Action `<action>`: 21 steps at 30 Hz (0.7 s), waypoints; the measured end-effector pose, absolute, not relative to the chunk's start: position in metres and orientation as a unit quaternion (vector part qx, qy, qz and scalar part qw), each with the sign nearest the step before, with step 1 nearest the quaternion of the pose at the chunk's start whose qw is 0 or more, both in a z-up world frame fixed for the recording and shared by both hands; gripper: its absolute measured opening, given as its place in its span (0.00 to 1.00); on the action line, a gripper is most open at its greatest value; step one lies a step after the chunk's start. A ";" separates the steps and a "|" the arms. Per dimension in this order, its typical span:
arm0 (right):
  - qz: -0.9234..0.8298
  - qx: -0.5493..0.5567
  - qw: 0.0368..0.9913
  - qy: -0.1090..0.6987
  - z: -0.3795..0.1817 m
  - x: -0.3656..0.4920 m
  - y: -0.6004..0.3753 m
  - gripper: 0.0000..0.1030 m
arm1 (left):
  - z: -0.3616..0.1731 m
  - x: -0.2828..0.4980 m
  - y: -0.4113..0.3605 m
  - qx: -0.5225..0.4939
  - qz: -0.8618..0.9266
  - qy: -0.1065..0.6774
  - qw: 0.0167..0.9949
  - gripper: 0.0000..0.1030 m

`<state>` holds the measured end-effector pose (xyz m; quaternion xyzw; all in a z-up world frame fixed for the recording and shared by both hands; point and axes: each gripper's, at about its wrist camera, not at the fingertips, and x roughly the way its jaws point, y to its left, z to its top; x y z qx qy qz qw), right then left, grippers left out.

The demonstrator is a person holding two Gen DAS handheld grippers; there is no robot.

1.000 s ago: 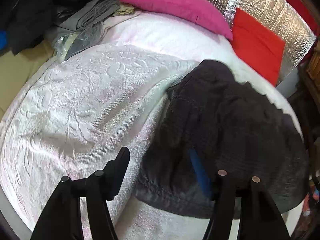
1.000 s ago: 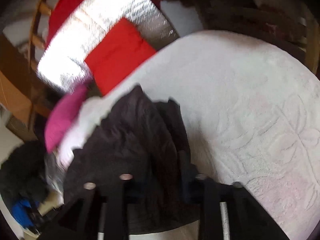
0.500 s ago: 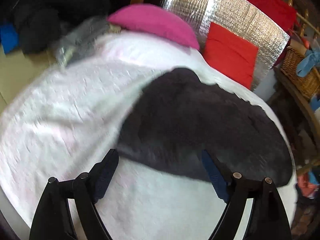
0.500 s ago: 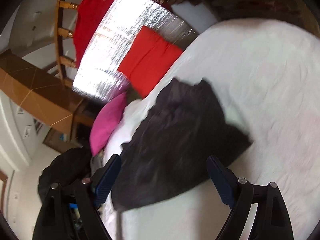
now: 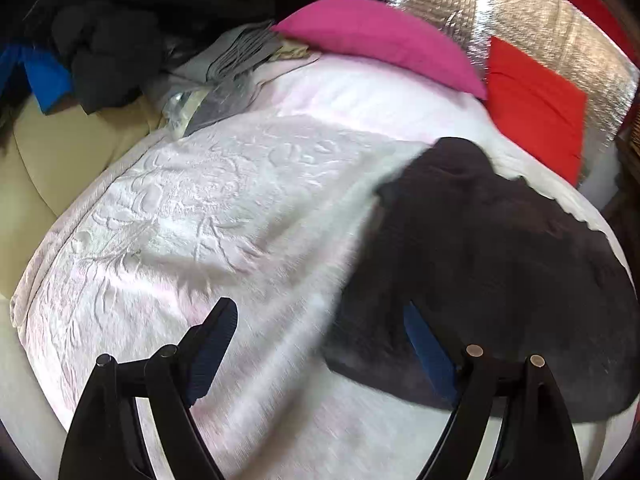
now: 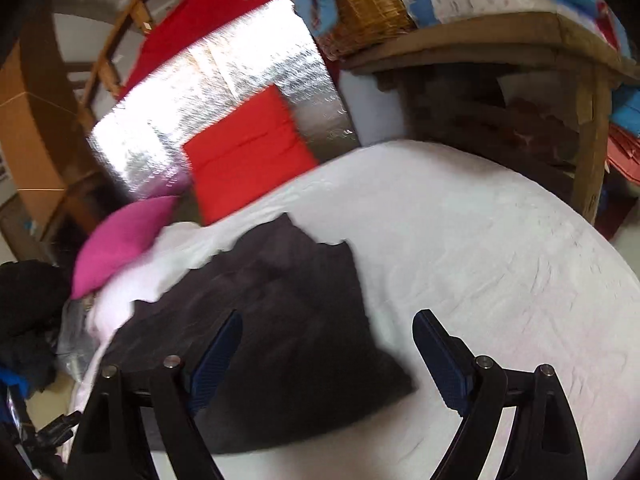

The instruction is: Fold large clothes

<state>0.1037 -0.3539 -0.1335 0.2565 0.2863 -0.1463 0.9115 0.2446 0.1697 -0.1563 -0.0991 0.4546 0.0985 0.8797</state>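
A dark folded garment (image 5: pixel 500 264) lies on the white embossed bedspread (image 5: pixel 200 208), toward the right of the left wrist view. My left gripper (image 5: pixel 320 328) hangs open above the bed with only bare spread between its jaws; its right finger (image 5: pixel 424 344) overlaps the garment's near left edge. In the right wrist view the same garment (image 6: pixel 280 320) lies flat at lower left. My right gripper (image 6: pixel 328 344) is open above its right part, nothing pinched.
A pink pillow (image 5: pixel 380 36) and a red cushion (image 5: pixel 536 108) rest against a silver foil panel (image 6: pixel 224 92) at the head of the bed. Grey and dark clothes (image 5: pixel 120 56) pile at the far left. A wooden table (image 6: pixel 520 48) with a wicker basket (image 6: pixel 372 0) stands beyond the bed.
Both grippers opened wider and let go of the dark garment, which now lies flat on the bed. The right gripper rose and rolled; the left one swung back toward the bare spread.
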 end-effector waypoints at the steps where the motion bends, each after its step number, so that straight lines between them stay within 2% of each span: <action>1: -0.140 0.269 0.905 0.298 -0.140 0.110 -0.364 0.87 | -0.159 0.251 0.172 -0.100 0.096 0.460 0.877 0.83; 6: -0.118 0.296 0.883 0.345 -0.174 0.149 -0.389 0.87 | -0.177 0.276 0.182 -0.170 -0.005 0.490 0.855 0.83; 12: -0.090 0.290 0.862 0.405 -0.205 0.178 -0.382 0.85 | -0.179 0.281 0.178 -0.184 -0.059 0.479 0.856 0.82; 13: -0.078 0.298 0.861 0.405 -0.206 0.180 -0.380 0.84 | -0.179 0.281 0.176 -0.187 -0.067 0.477 0.856 0.67; 15: -0.063 0.307 0.859 0.405 -0.207 0.184 -0.377 0.74 | -0.181 0.284 0.171 -0.191 -0.081 0.483 0.851 0.45; 16: -0.062 0.302 0.860 0.406 -0.206 0.184 -0.374 0.66 | -0.181 0.284 0.168 -0.190 -0.082 0.480 0.853 0.36; 19: -0.073 0.268 0.873 0.401 -0.196 0.186 -0.363 0.41 | -0.172 0.279 0.158 -0.167 -0.071 0.464 0.867 0.17; 21: -0.080 0.254 0.884 0.385 -0.184 0.182 -0.360 0.34 | -0.164 0.273 0.151 -0.147 -0.058 0.455 0.877 0.15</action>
